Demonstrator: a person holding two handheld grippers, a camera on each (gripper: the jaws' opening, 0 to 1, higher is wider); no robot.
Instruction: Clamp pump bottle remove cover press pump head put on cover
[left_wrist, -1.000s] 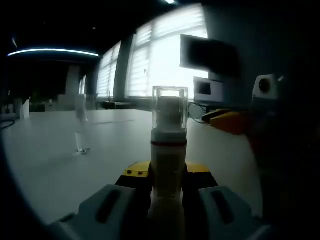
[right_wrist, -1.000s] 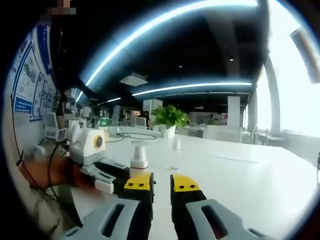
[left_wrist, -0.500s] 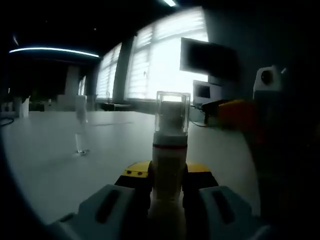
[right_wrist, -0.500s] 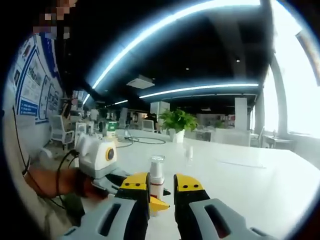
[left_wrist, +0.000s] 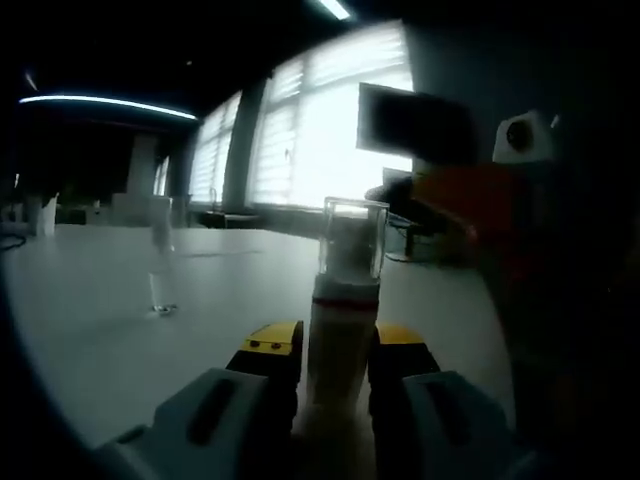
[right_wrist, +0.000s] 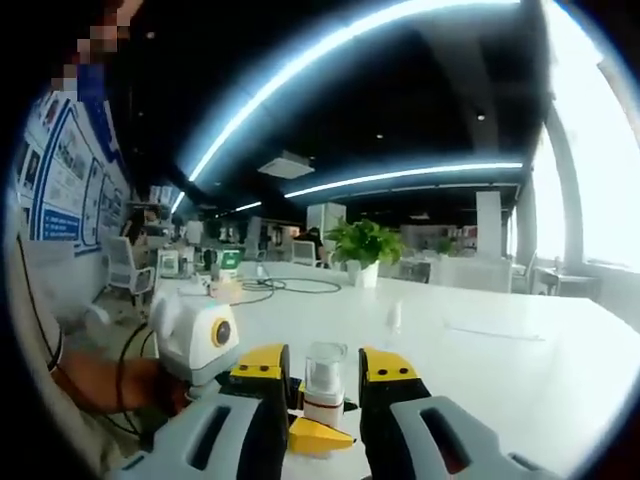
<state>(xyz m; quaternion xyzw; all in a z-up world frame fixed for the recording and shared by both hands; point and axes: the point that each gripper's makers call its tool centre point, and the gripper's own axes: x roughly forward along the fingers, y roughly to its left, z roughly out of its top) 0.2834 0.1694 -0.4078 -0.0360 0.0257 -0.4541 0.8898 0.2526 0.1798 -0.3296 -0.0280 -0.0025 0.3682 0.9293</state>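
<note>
Gripping white plastic pump bottle (left_wrist: 340, 345) body, left gripper (left_wrist: 335, 350) steadies it; right gripper (right_wrist: 325, 375), jaws parted, straddles clear rigid cover (right_wrist: 325, 362) — light, slippery, take by sides.

Clear glossy plastic cover (left_wrist: 354, 238); matt white bottle (left_wrist: 340, 342); smooth white table (left_wrist: 110, 310)

The bottle (left_wrist: 340, 345) is a slim white pump bottle standing upright on the desk (left_wrist: 110, 330), its body between the left gripper's (left_wrist: 335, 350) jaws. A clear, square-edged cover (left_wrist: 352, 238) sits on its top with the white pump head showing through it. In the right gripper view the cover (right_wrist: 325, 361) stands between the yellow tips of the right gripper's (right_wrist: 325, 375) jaws.
</note>
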